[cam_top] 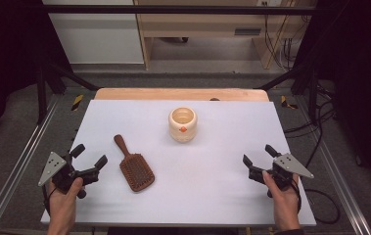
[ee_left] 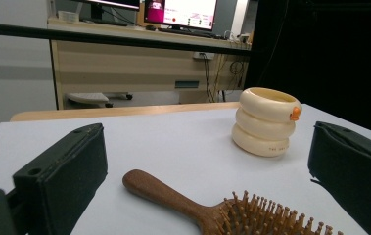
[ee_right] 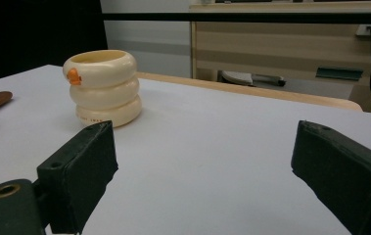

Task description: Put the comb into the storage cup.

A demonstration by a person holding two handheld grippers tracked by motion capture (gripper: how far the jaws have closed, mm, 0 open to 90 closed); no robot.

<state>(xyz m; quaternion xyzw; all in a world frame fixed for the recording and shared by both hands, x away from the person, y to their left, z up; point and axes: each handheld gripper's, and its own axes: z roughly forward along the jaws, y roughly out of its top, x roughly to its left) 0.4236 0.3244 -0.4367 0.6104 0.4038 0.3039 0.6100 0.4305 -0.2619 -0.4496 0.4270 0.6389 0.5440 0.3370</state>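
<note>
The likeliest trouble from here is a poor pick of the brown wooden paddle hairbrush [cam_top: 134, 168] — its slim handle [ee_left: 166, 195] is smooth and rounded, so jaws closing off-centre could roll it or skid it across the white tabletop [cam_top: 212, 196], and a grip far out on the handle would probably let the heavier bristled head droop. A careless sweep toward the far side could also knock the cream-coloured, ring-stacked holder with a small orange duck bill [cam_top: 182, 124], which stands upright and looks light enough to tip. The left gripper [cam_top: 88, 161] sits at the near left of the table, held in the person's left hand [cam_top: 64, 205], its jaws spread wide with nothing between them; the hairbrush lies just to its right, bristles up, handle pointing to the far left and head toward the near side, close to the gripper but not touching it. In the left gripper view the handle lies on the table just beyond the gap between the two black jaws, with the holder farther off to the right. The right gripper [cam_top: 260, 158] rests at the near right, also spread and empty — well apart from the brush, with the holder standing far and left of it.
</note>
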